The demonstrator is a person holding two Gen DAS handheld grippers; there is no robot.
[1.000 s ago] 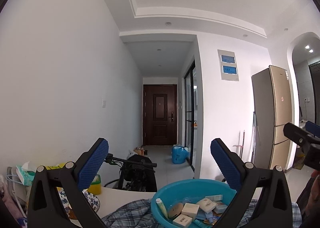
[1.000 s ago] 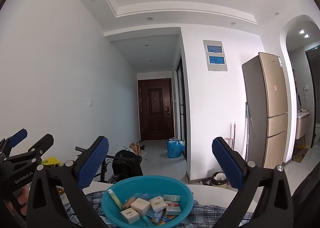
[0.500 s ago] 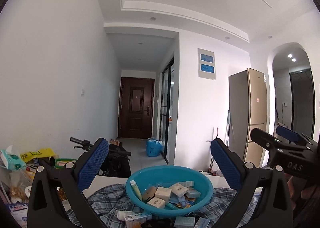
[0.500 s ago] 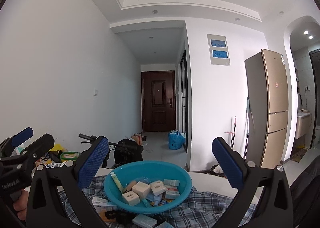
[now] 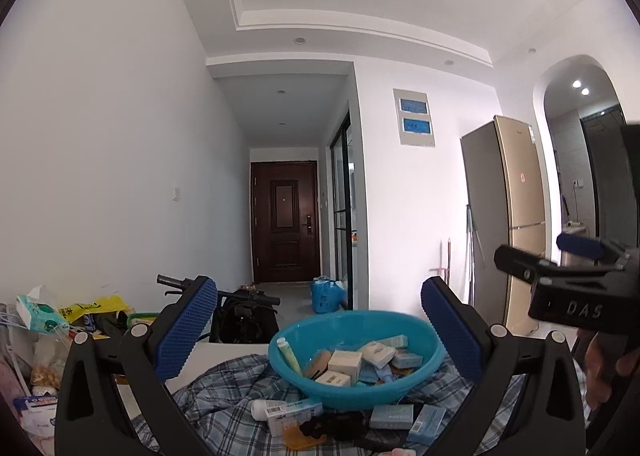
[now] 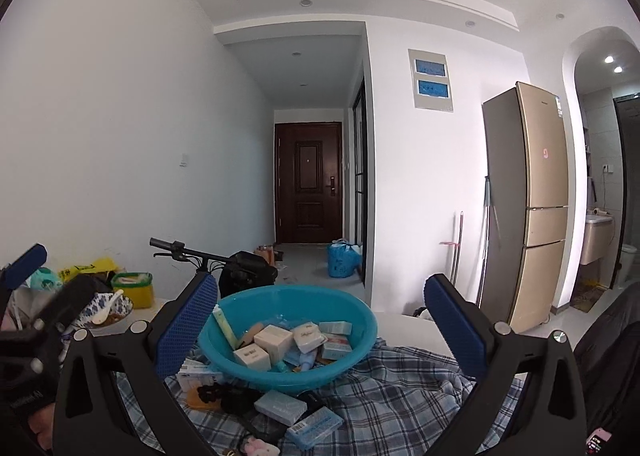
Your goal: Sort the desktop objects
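Note:
A teal plastic basin [image 5: 416,340] [image 6: 360,320] sits on a blue plaid cloth [image 5: 224,408] [image 6: 400,396] and holds several small white and pale blue boxes and a tube. More small boxes [image 5: 390,416] [image 6: 280,408] and a dark item lie on the cloth in front of it. My left gripper [image 5: 318,330] is open and empty above the basin's near side. My right gripper [image 6: 320,324] is open and empty, also above the basin. The right gripper shows at the right edge of the left wrist view [image 5: 568,284].
A patterned bowl with a spoon [image 6: 106,306], a green tub [image 6: 132,288] and bags [image 5: 40,312] clutter the table's left. A scooter handlebar [image 6: 188,252] stands behind the table. A fridge [image 6: 528,223] stands at the right.
Both views have tipped downward over the second, so more of the cloth and the loose boxes in front of the basin show. Both grippers stay open.

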